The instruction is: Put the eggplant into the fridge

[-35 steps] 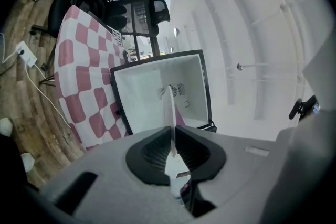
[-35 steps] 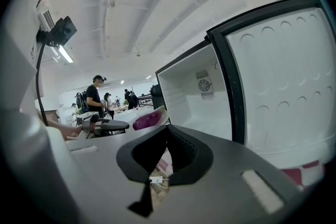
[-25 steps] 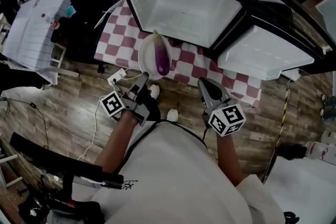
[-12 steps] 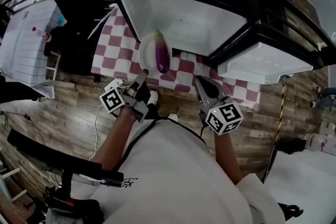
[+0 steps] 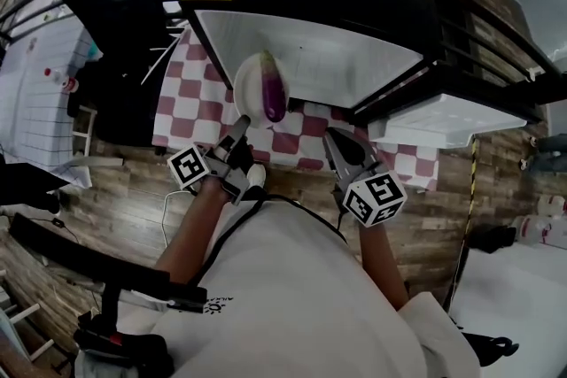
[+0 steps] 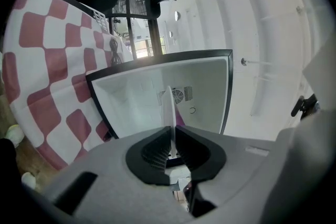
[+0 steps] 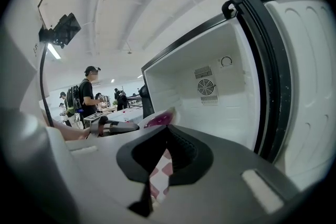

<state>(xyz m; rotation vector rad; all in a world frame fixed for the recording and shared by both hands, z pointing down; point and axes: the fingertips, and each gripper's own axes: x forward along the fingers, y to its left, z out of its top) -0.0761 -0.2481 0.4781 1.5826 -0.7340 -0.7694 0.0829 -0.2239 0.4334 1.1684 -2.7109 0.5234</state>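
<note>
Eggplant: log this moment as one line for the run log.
left tool: shut on plate rim | eggplant: lying on plate, at open fridge front | right tool: open, empty

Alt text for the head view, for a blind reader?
Seen from above, the left claw holds a round white plate by its rim, a purple eggplant lying on it, at the mouth of an open white-lined black fridge. The right claw is empty.

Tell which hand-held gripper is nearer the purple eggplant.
Left. The left hand-held gripper clamps the round white plate carrying the purple eggplant; the right hand-held gripper hangs open, apart at its lower right.
</note>
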